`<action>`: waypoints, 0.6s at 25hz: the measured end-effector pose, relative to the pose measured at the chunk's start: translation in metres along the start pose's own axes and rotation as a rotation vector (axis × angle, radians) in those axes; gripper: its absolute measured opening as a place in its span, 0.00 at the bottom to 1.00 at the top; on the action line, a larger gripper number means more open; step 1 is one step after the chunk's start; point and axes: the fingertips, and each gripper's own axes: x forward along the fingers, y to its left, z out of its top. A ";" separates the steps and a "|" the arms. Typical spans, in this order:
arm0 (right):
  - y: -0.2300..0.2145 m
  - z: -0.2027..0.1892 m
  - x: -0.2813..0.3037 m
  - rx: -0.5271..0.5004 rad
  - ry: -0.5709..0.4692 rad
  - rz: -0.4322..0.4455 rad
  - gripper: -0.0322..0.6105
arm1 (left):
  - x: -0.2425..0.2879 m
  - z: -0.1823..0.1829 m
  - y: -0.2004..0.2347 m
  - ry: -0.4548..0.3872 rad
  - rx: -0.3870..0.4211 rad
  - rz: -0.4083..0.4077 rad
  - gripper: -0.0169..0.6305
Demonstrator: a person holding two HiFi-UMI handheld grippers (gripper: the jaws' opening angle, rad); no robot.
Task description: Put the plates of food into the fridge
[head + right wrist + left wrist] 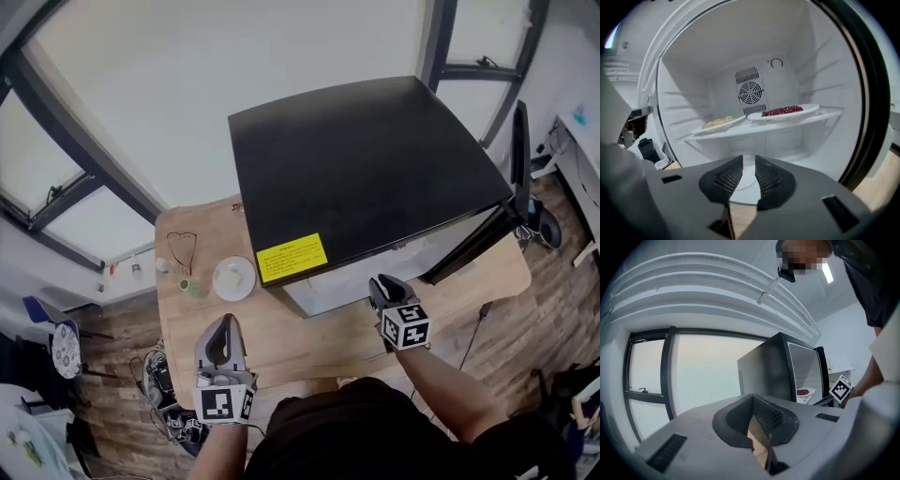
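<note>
A black-topped small fridge (366, 169) stands on the wooden table (309, 337) with its door (517, 159) swung open to the right. In the right gripper view its white inside shows a shelf with two plates: one of red food (783, 111) and one of pale yellowish food (718, 123). My right gripper (744, 161) points into the fridge below that shelf, jaws a narrow gap apart with nothing between them. My left gripper (225, 323) hovers over the table's near left, its jaws together and empty. The left gripper view shows the fridge (768, 366) from the side.
A white plate (233, 278) lies on the table left of the fridge, with a small green object (194, 288) and a thin looped cord (181, 248) beside it. Windows run behind the table. The table's front edge is close to my body.
</note>
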 end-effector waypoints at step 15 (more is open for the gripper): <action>-0.002 0.048 -0.070 -0.040 -0.097 0.118 0.08 | 0.020 -0.009 -0.053 0.006 -0.032 -0.088 0.03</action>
